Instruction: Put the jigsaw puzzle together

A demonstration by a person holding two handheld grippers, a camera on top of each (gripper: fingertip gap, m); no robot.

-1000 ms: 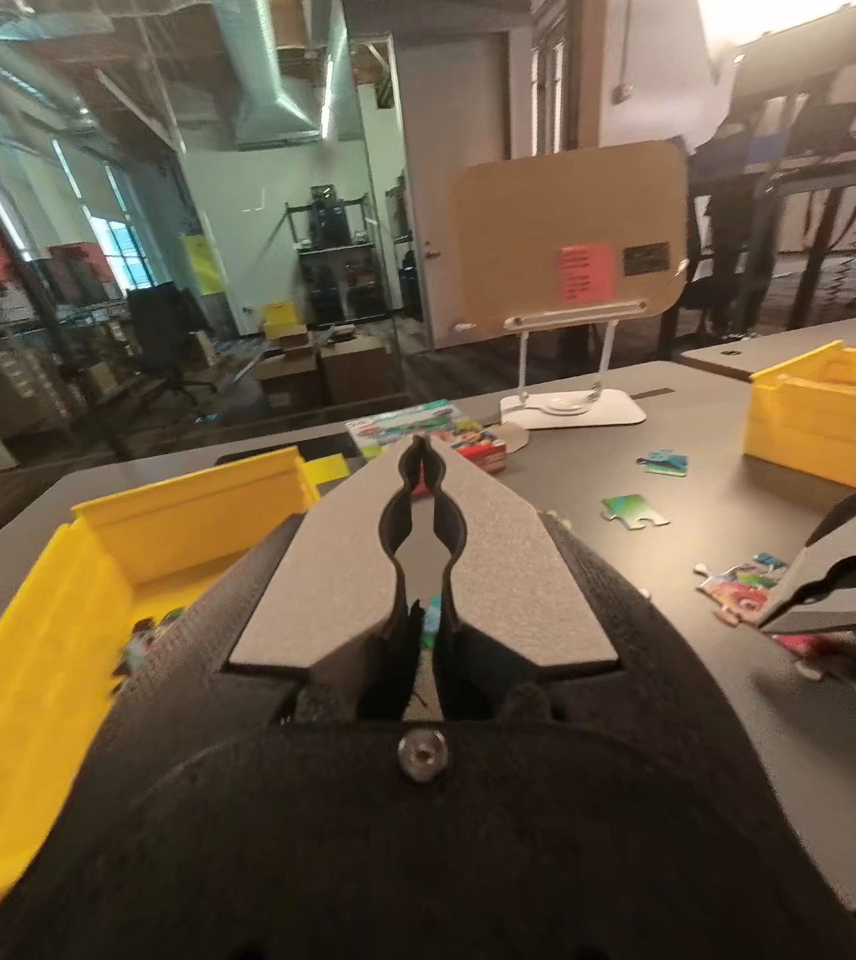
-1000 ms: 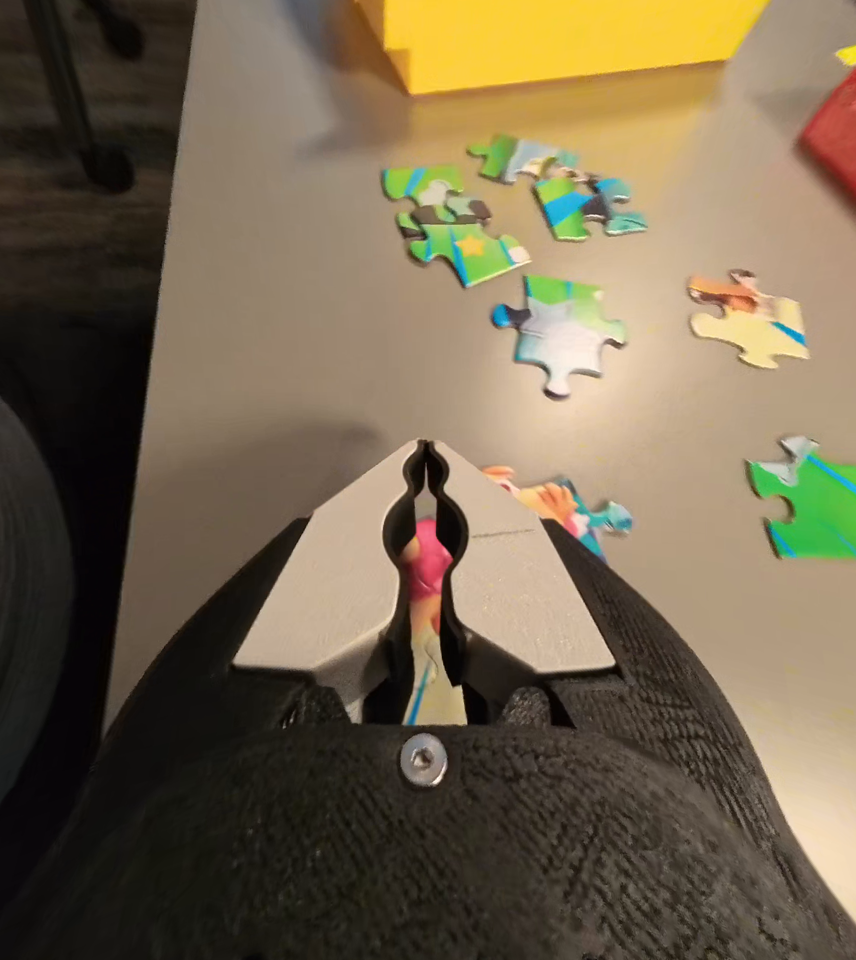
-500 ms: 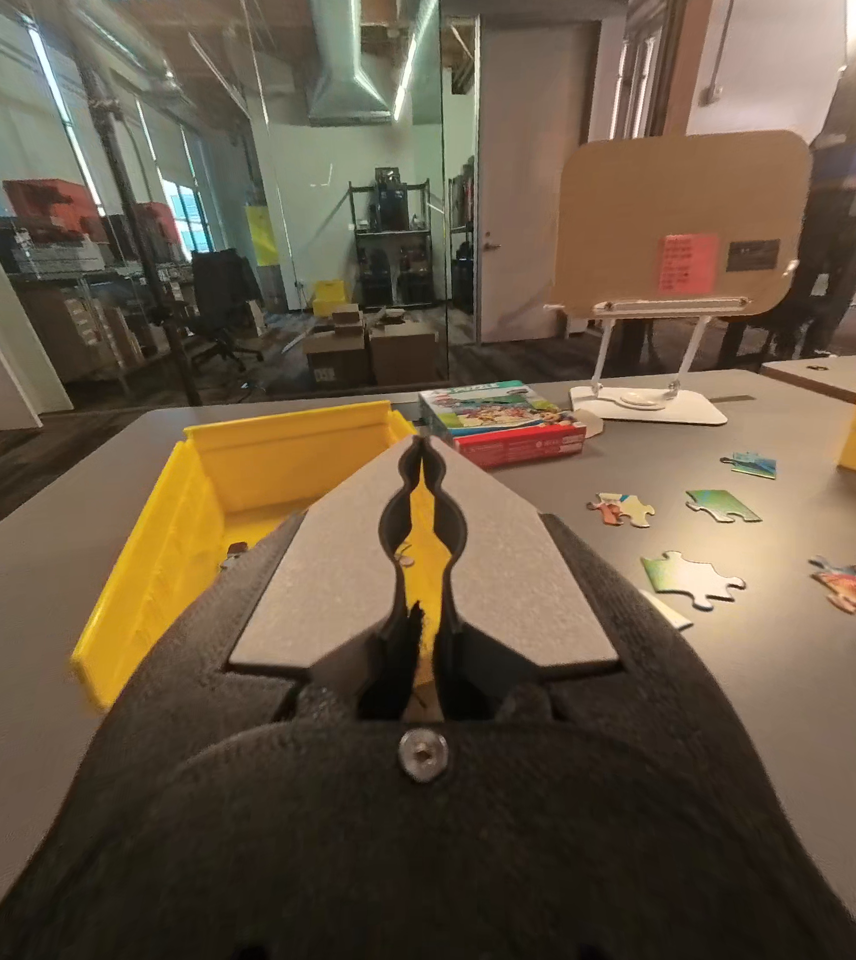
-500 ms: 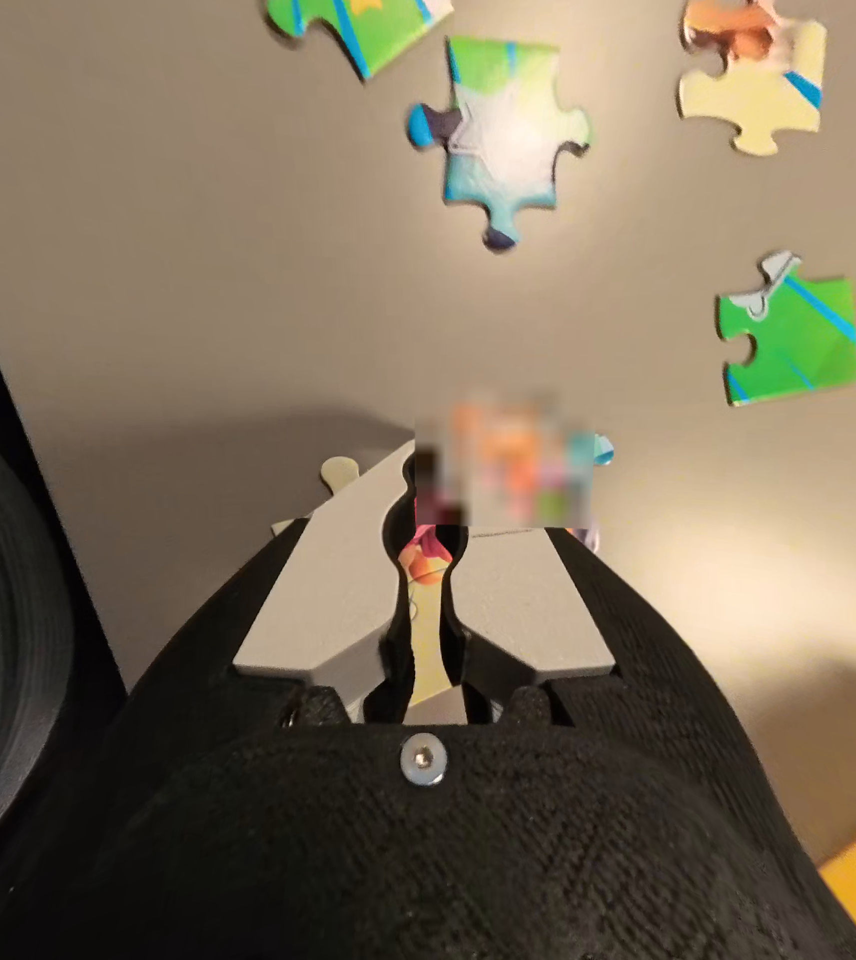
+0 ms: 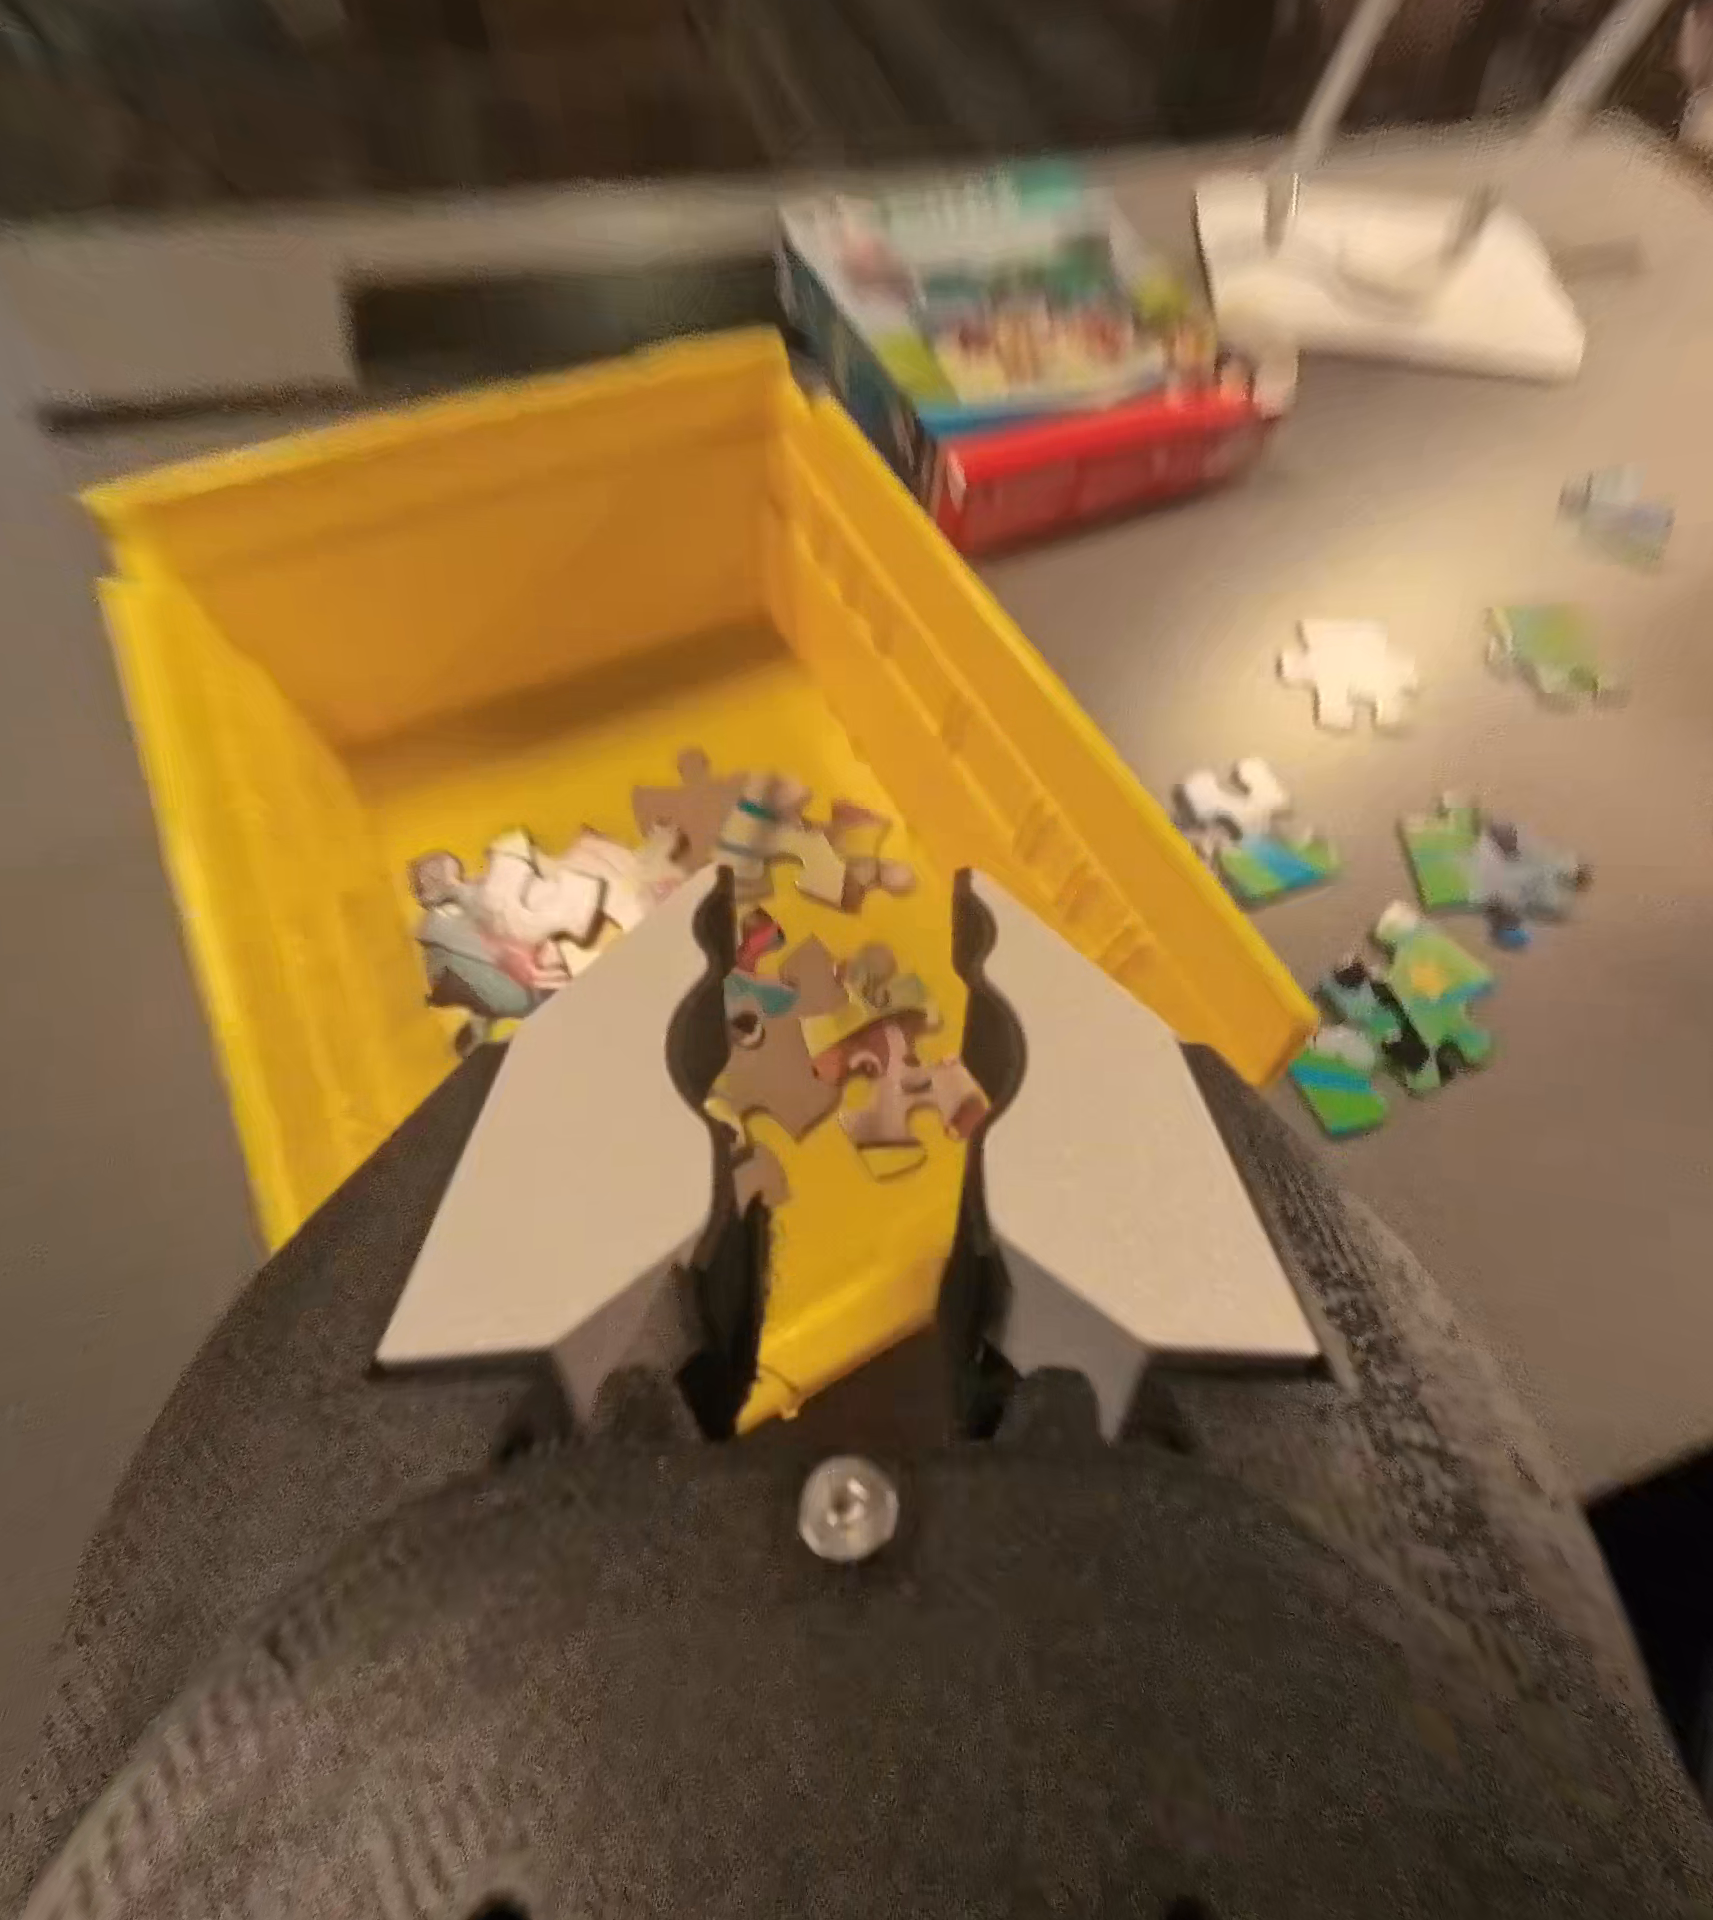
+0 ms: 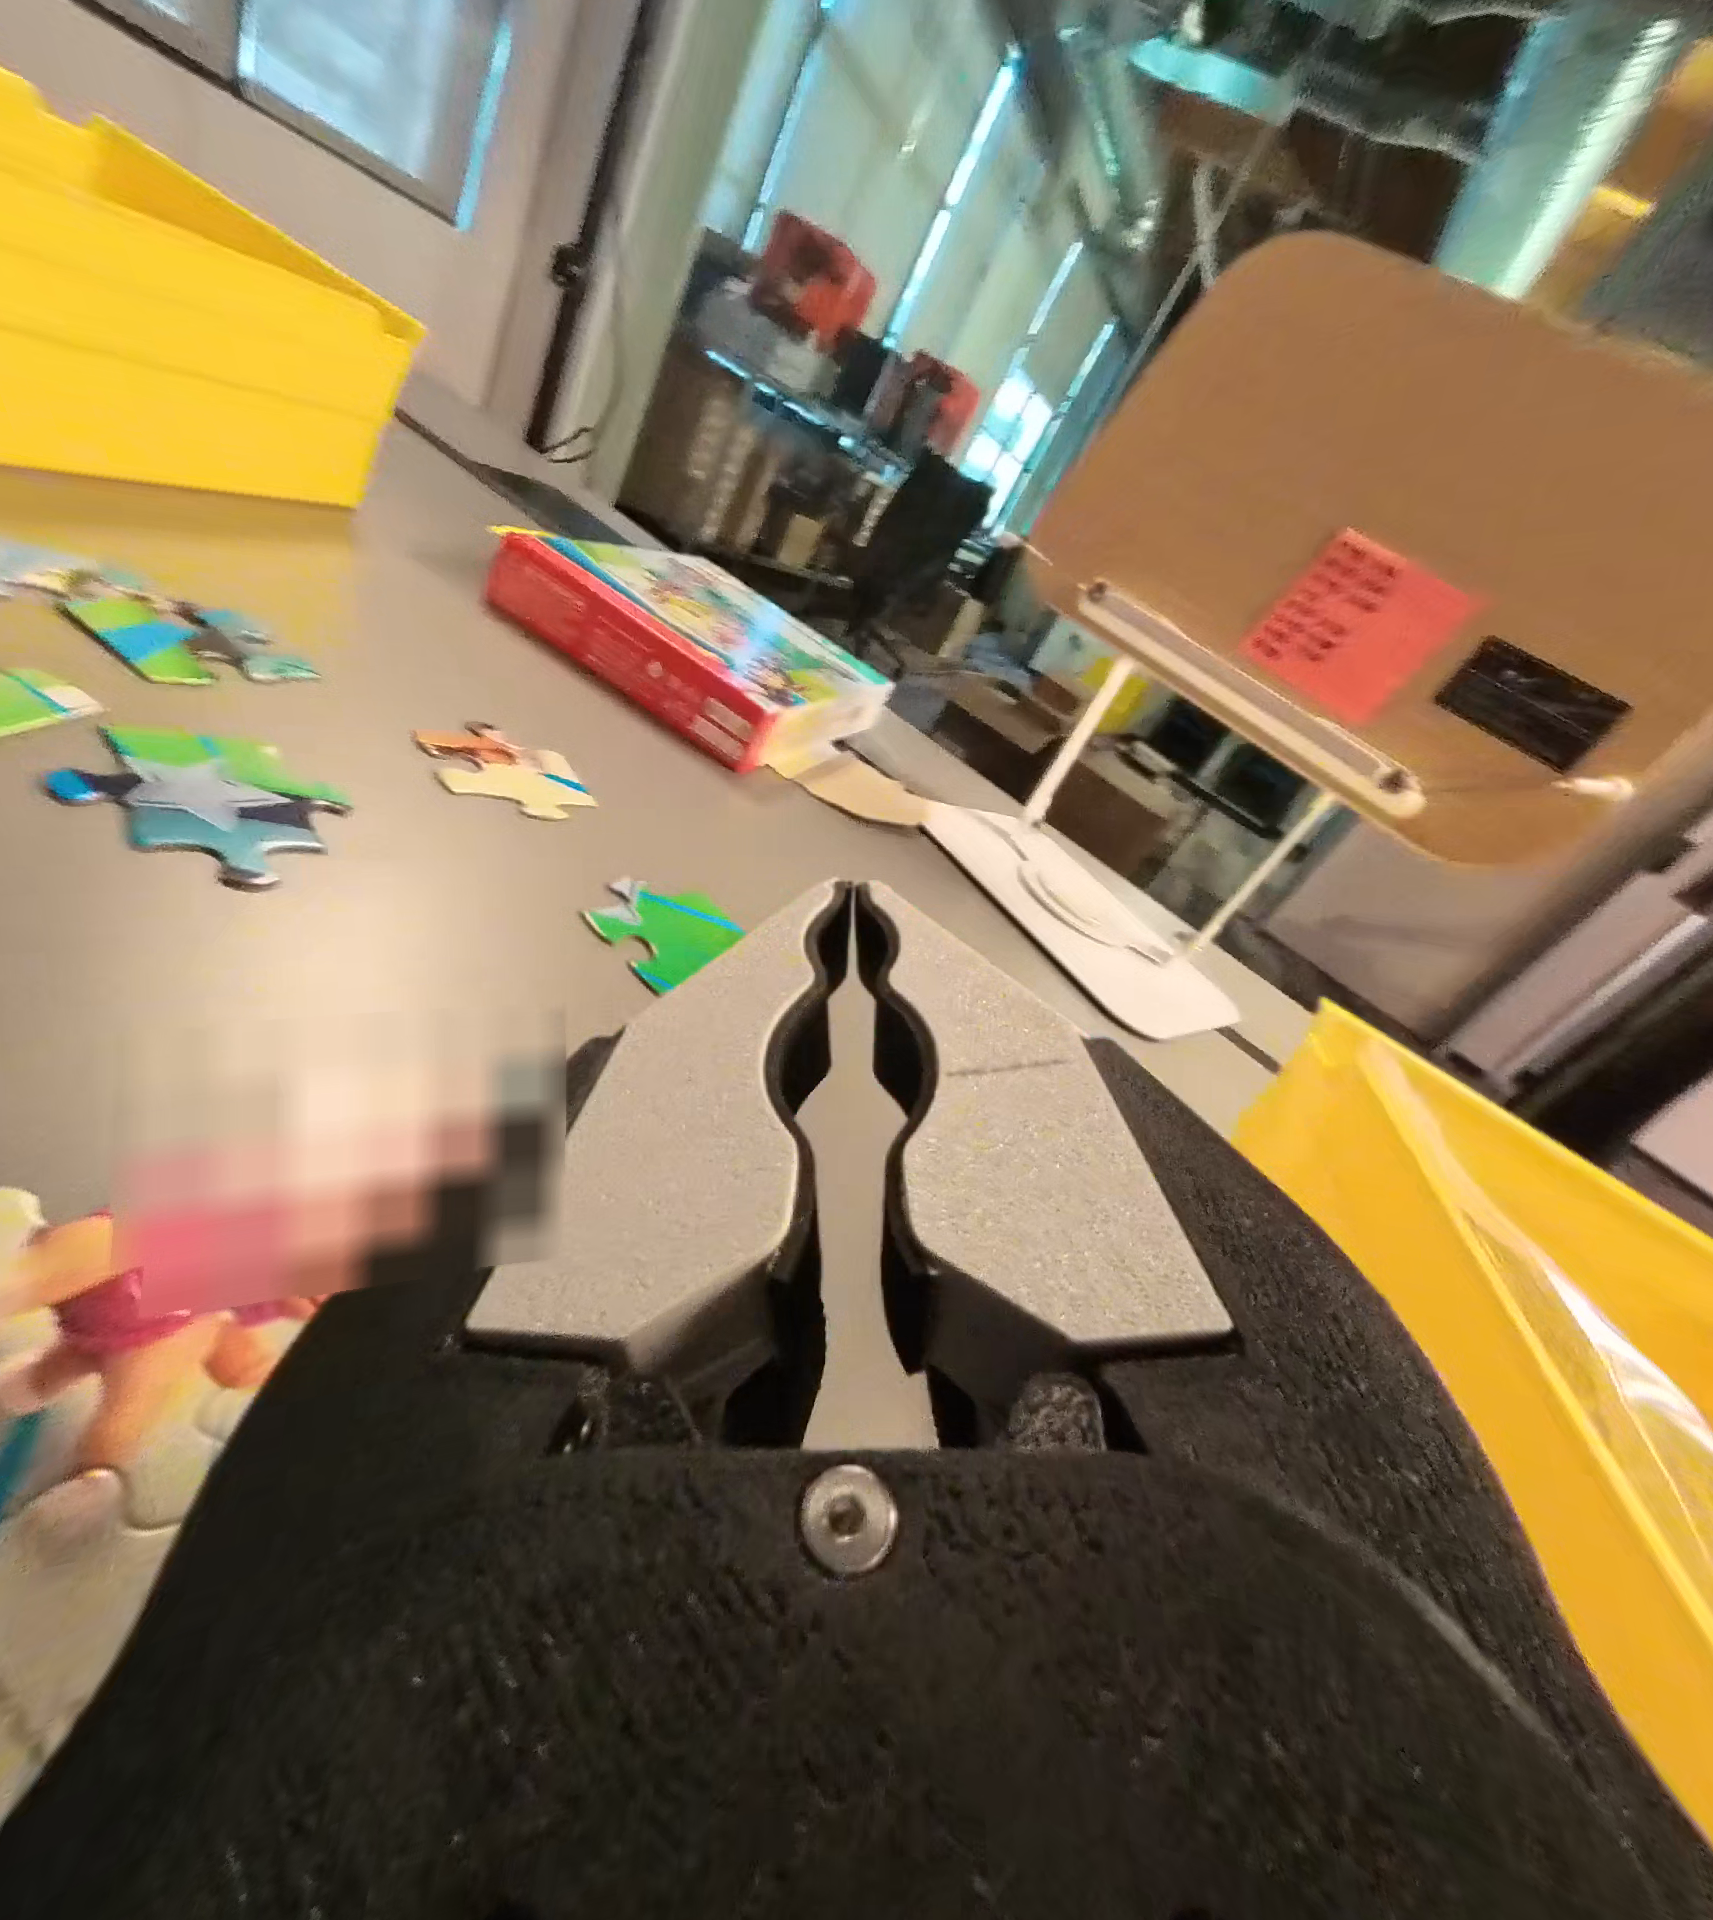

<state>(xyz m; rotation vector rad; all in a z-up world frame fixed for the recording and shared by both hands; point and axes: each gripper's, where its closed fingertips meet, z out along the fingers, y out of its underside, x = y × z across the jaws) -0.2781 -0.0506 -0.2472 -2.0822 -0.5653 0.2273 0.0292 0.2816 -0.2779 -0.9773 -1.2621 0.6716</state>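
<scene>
My left gripper (image 5: 844, 883) is open above the near end of a yellow bin (image 5: 1039, 790). Several puzzle pieces (image 5: 519, 914) lie on the bin floor, and some (image 5: 852, 1049) show through the gap between my fingers. Nothing is pressed between the pads. My right gripper (image 6: 850, 894) is shut, tips together, low over the grey table, with nothing visible between the fingers. A green puzzle piece (image 6: 670, 935) lies just left of its tips. Joined puzzle pieces (image 6: 0, 1403) lie at its lower left.
Loose puzzle pieces (image 5: 1403, 997) lie on the table right of the bin. A red puzzle box (image 5: 1028, 364) sits behind it and shows in the right wrist view (image 6: 675, 644). A brown board on a white stand (image 6: 1403, 520) is ahead. A second yellow bin (image 6: 1558, 1351) is at the right. The tips of one gripper are about 45 centimetres away from the tips of the other.
My left gripper swung over the yellow bin, tilted down and opened from shut. My right gripper rose from the pieces on the table and tilted up, still shut.
</scene>
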